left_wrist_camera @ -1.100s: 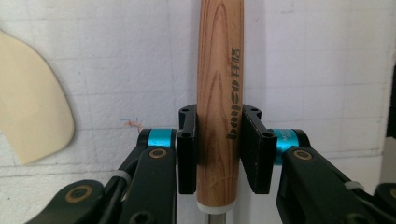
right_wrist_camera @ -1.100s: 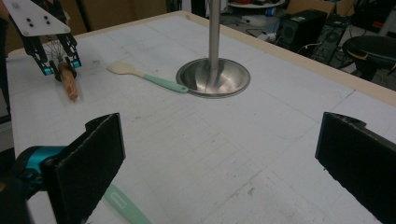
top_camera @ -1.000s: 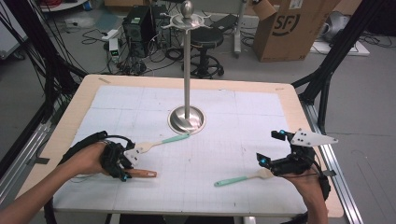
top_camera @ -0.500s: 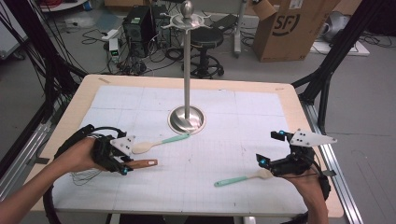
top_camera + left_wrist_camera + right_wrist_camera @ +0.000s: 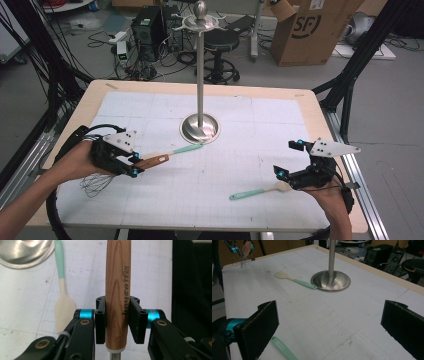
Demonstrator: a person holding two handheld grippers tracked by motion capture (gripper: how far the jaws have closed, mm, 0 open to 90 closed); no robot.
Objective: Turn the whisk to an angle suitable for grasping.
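Note:
My left gripper (image 5: 133, 165) (image 5: 117, 305) is shut on the wooden handle (image 5: 156, 160) (image 5: 117, 275) of a whisk and holds it above the mat. The whisk's wire head (image 5: 94, 184) hangs below the hand. A cream spatula with a mint handle (image 5: 188, 148) (image 5: 64, 305) lies under it, pointing at the stand's base (image 5: 200, 129). At the right, my right gripper (image 5: 289, 160) (image 5: 329, 322) stands open with nothing between its pads. A second mint-handled spatula (image 5: 252, 193) (image 5: 284, 349) lies on the mat just beside it.
A tall metal pole (image 5: 200, 70) with hooks at its top rises from the round base at the mat's middle back. The white grid mat (image 5: 240, 150) covers most of the wooden table. Black frame posts flank both sides; a cardboard box (image 5: 310, 30) stands on the floor behind.
My left hand has risen with the whisk, lifting the wooden handle off the mat and swinging it over the spatula's blade. The right hand has stayed put.

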